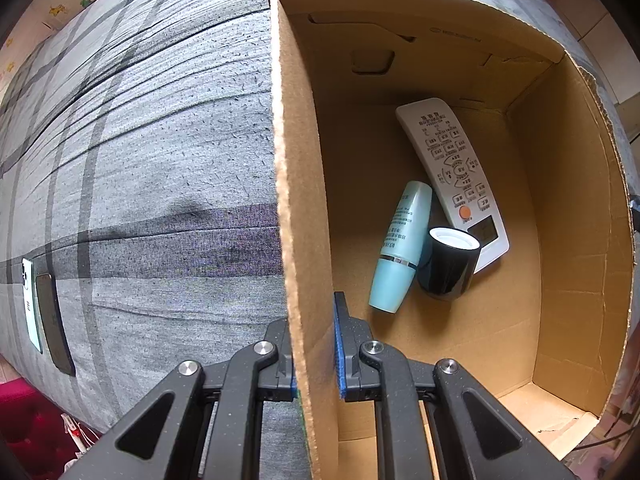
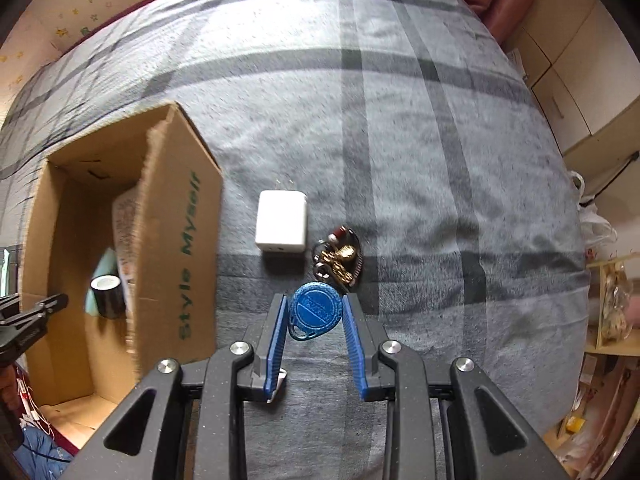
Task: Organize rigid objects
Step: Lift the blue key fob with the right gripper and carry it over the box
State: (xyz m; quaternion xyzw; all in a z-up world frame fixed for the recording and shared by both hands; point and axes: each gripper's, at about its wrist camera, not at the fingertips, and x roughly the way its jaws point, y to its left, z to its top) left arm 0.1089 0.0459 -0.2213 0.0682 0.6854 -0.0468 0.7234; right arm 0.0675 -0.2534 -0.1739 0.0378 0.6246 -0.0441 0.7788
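My left gripper [image 1: 316, 344] is shut on the side wall of the open cardboard box [image 1: 298, 208], one finger outside and one inside. Inside the box lie a white remote control [image 1: 452, 176], a light blue tube [image 1: 402, 248] and a black cup [image 1: 450, 264]. My right gripper [image 2: 315, 314] is shut on a blue round key fob [image 2: 316, 314], held above the bed. Its key bunch [image 2: 338, 258] with gold and metal pieces hangs from the fob, beside a white charger [image 2: 282, 222] lying on the cover. The cardboard box [image 2: 176, 248] stands to the left in the right wrist view.
Everything rests on a bed with a grey plaid cover [image 2: 400, 128]. Two phones [image 1: 44, 312] lie side by side at the bed's left edge. Cupboards [image 2: 568, 92] and a plastic bag [image 2: 596, 220] stand past the bed's right side. A wooden shelf [image 2: 612, 312] is at far right.
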